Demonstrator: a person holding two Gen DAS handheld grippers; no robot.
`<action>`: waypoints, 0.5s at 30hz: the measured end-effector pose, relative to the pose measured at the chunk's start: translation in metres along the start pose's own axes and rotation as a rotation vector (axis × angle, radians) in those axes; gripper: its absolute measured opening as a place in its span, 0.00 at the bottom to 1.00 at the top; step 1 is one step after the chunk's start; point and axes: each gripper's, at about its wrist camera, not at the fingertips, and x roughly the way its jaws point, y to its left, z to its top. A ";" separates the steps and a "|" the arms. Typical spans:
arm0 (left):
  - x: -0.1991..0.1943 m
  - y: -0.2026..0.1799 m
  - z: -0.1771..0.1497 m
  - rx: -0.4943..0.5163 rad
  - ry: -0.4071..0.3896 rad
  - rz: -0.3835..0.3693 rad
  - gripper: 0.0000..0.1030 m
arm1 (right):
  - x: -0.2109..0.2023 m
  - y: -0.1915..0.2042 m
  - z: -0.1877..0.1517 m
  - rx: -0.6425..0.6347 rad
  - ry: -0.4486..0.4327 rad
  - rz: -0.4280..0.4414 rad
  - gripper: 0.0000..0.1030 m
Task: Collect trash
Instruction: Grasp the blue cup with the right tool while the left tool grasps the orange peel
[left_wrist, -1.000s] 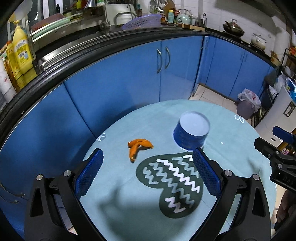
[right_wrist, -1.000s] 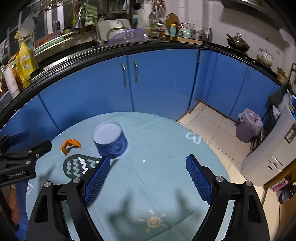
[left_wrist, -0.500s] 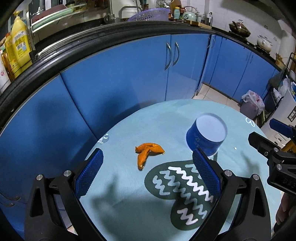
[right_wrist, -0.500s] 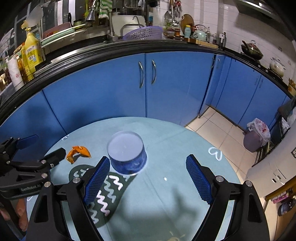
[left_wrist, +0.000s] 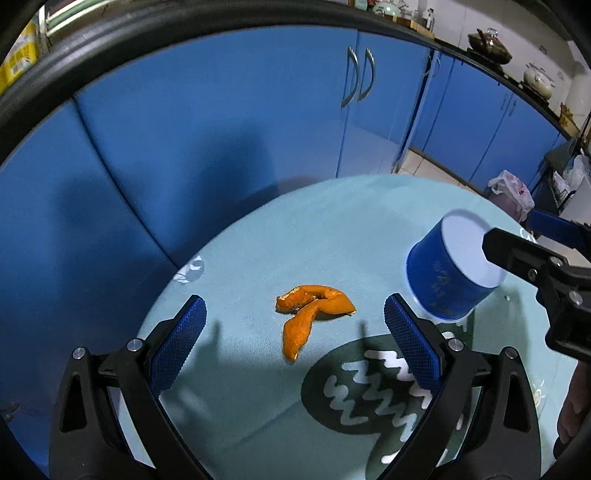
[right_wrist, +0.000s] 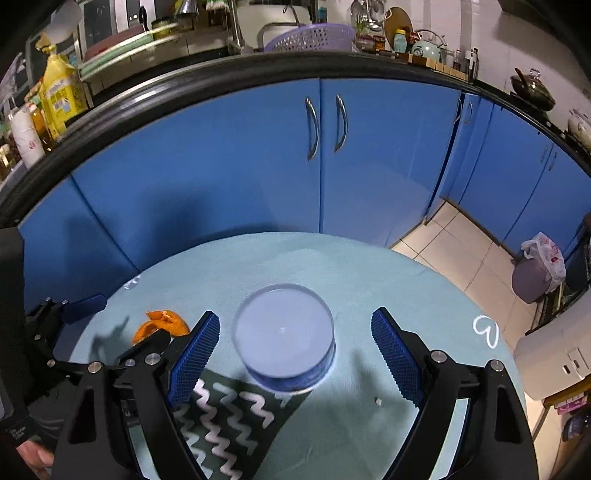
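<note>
An orange peel (left_wrist: 312, 314) lies on the round teal table (left_wrist: 258, 240), between and just ahead of the fingers of my open, empty left gripper (left_wrist: 295, 343). A blue cup with a white top (left_wrist: 448, 273) stands upside down to the peel's right. In the right wrist view the cup (right_wrist: 284, 339) sits between the fingers of my open right gripper (right_wrist: 295, 354), which hovers over it. The peel (right_wrist: 162, 325) shows at the left there, partly hidden by the left gripper.
A dark green heart with white zigzags (left_wrist: 376, 402) is printed on the tablecloth near me. Blue kitchen cabinets (right_wrist: 325, 155) stand close behind the table. A bin with a plastic bag (right_wrist: 539, 269) is on the tiled floor at right.
Both grippers have moved forward and down. The left one has closed in on the peel, the right one has come over the cup. Both stay open.
</note>
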 end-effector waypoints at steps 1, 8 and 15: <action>0.004 0.002 0.000 -0.002 0.005 -0.002 0.93 | 0.004 0.001 0.001 -0.005 0.006 -0.004 0.80; 0.019 0.010 0.001 -0.030 0.040 -0.020 0.92 | 0.025 0.001 0.004 0.006 0.036 -0.011 0.82; 0.021 0.004 -0.006 -0.021 0.059 -0.032 0.76 | 0.031 -0.007 0.005 0.058 0.058 0.043 0.83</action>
